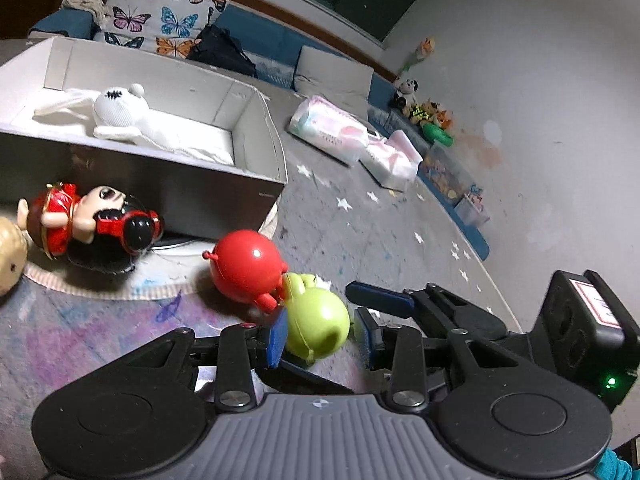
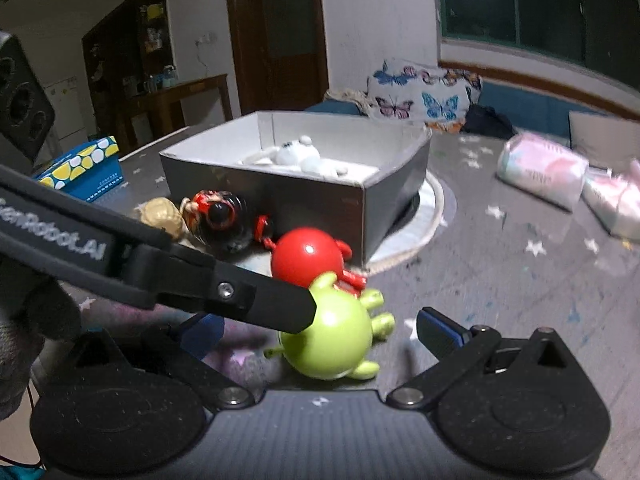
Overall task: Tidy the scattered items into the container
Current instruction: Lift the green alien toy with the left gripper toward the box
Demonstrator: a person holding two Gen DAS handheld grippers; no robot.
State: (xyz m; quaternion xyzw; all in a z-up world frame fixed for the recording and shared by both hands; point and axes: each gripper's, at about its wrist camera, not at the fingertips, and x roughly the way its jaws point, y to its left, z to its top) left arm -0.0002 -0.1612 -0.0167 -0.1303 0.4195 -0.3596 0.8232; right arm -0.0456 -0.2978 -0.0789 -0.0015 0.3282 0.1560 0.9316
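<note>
Where grey star-print floor mat (image 1: pixel 360 216) spreads, butterfly cushion (image 1: pixel 160 12), dark window (image 2: pixel 520 4)

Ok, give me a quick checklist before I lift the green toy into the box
1. Left hand-held gripper straddles the green toy: ok.
2. Pads closed firmly on it: cannot tell.
3. Red toy clear of the green one: not ok, they touch.
4. Right hand-held gripper open, holding nothing: ok.
5. Box open on top: ok.
6. Room beside the white plush: ok.
</note>
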